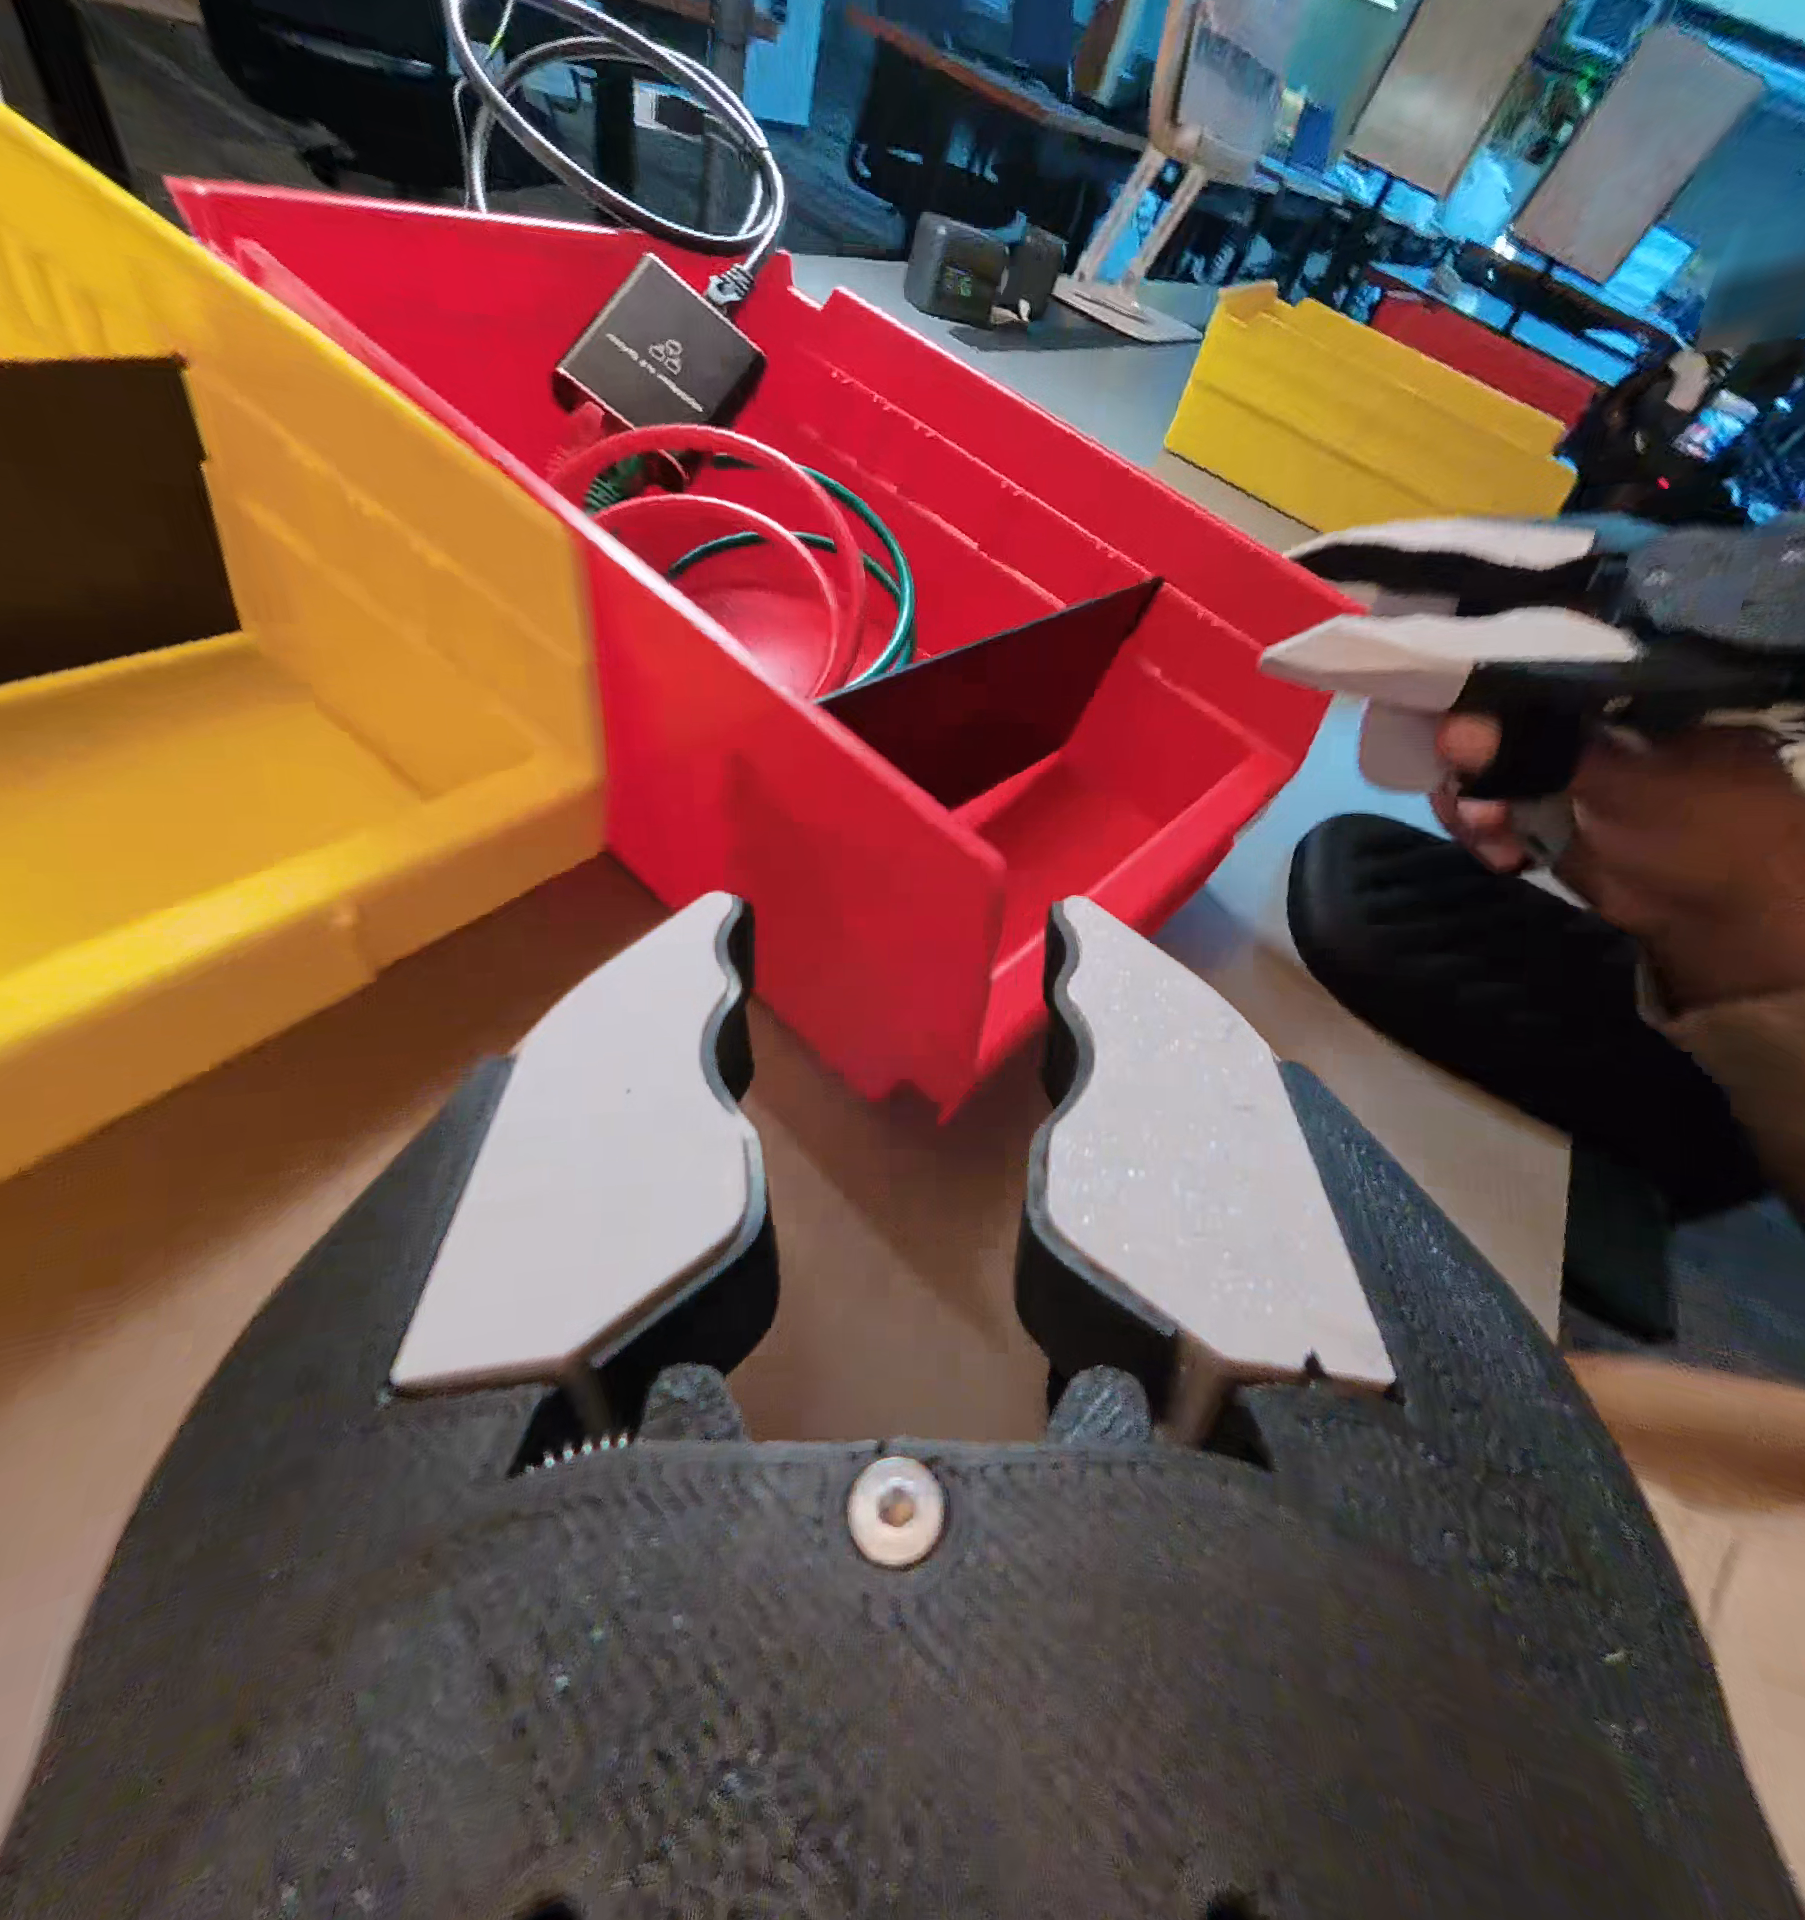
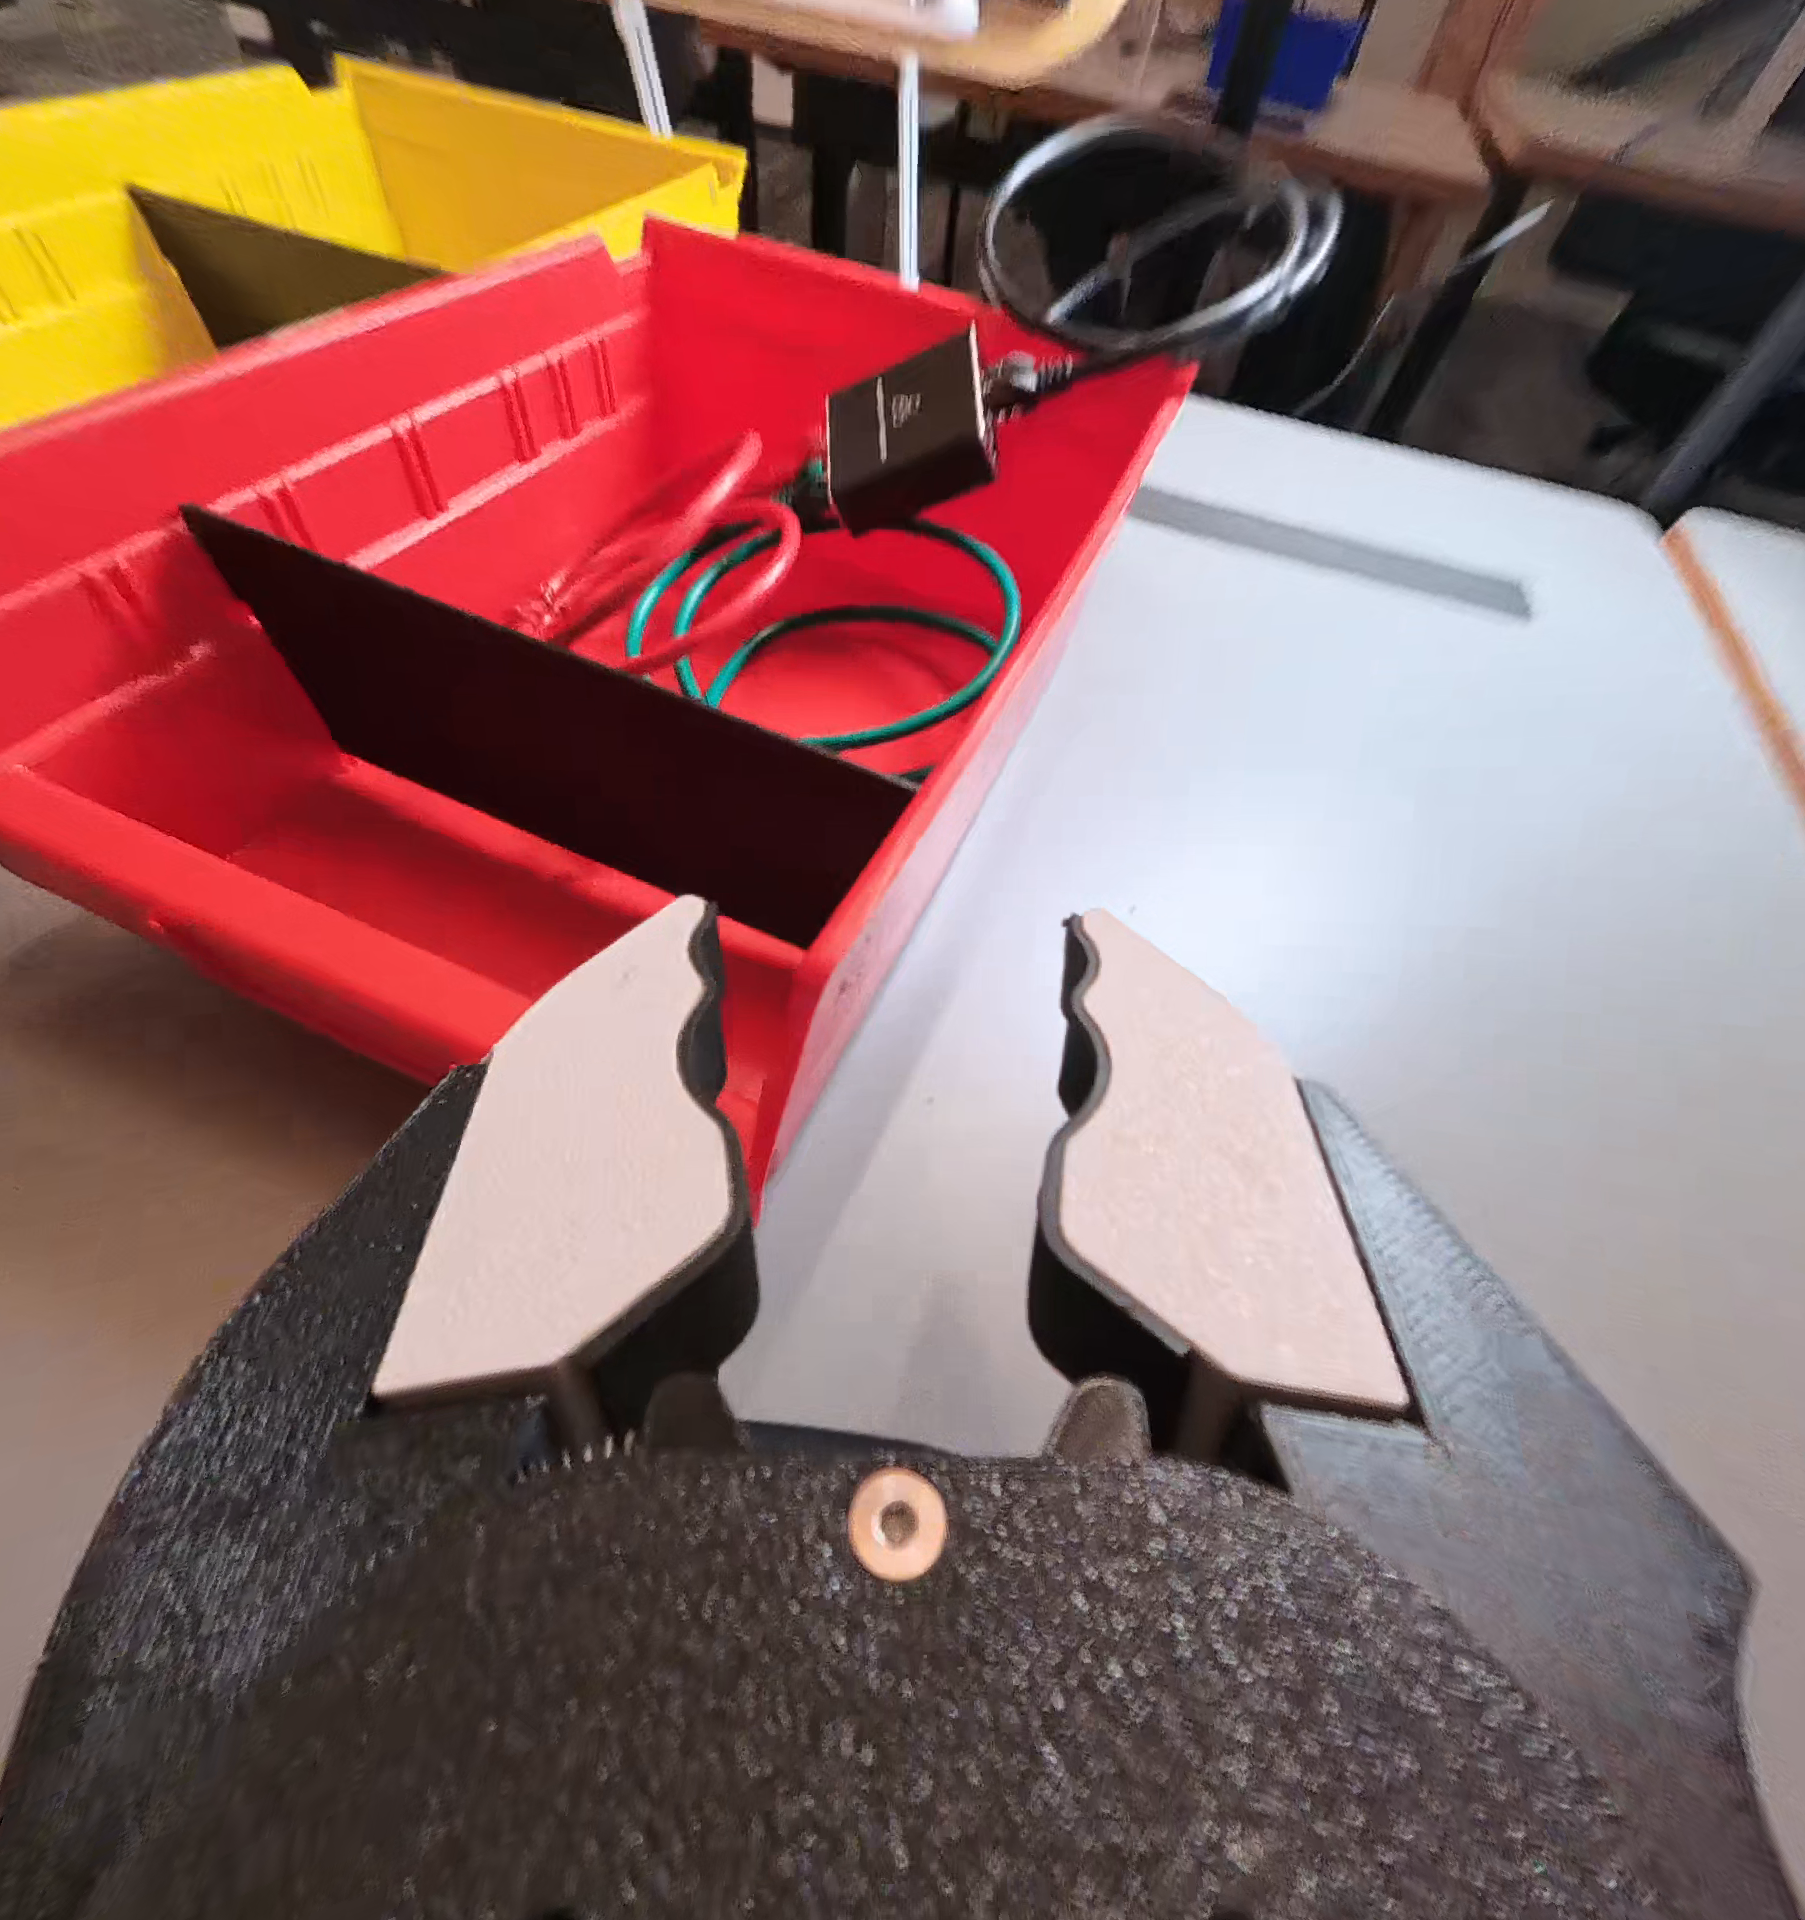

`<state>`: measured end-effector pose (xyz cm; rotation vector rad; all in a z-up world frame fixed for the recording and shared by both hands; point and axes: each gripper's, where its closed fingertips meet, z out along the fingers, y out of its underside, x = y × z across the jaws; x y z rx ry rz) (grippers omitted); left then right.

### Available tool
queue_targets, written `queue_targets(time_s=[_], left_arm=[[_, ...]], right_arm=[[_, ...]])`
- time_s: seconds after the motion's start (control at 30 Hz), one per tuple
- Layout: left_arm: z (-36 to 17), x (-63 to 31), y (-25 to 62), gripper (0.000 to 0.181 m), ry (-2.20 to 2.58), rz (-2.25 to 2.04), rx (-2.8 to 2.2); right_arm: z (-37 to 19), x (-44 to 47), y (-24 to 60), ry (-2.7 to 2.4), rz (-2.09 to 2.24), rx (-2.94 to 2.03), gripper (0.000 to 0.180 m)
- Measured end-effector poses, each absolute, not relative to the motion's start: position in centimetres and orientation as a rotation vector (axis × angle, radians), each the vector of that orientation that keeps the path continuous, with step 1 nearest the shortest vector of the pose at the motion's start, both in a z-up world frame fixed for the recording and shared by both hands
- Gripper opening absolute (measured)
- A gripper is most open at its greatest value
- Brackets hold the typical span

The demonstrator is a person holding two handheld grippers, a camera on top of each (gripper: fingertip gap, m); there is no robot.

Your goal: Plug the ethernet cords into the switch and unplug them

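Note:
A small black switch leans against the far wall of a red bin, with a grey cable plugged into its far end. A red cord and a green cord lie coiled in the bin's far compartment below the switch. My left gripper is open and empty, in front of the bin's near corner. My right gripper is open and empty at the bin's near right corner; it also shows in the left wrist view.
A black divider splits the red bin. A yellow bin stands beside it on the left. Another yellow bin sits farther back. A grey table surface lies to the right. A person's hand holds the right gripper. My right gripper's tips are some 20 cm from the small black switch. It turns up in the right wrist view as well.

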<state>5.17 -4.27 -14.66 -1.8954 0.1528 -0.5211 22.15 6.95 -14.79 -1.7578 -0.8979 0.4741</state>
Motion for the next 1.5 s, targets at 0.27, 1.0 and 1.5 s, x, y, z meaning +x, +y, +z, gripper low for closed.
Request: queue_targets(time_s=[0.27, 1.0, 1.5], left_arm=[[-17.2, 5.6, -0.3, 0.04, 0.073, -0.208, -1.962], [2.0, -4.3, -6.6, 0.017, 0.027, 0.174, -1.627], [-1.0, -22.5, -23.7, 0.009, -0.364, 0.488, -1.642]], right_arm=[[-16.4, 20.3, 7.9, -0.898, 0.434, -1.817, 0.019], [4.3, 10.6, 2.2, -0.904, 0.624, -1.302, 0.012], [-2.4, -10.8, -10.2, -1.238, 0.955, -1.261, 0.015]])
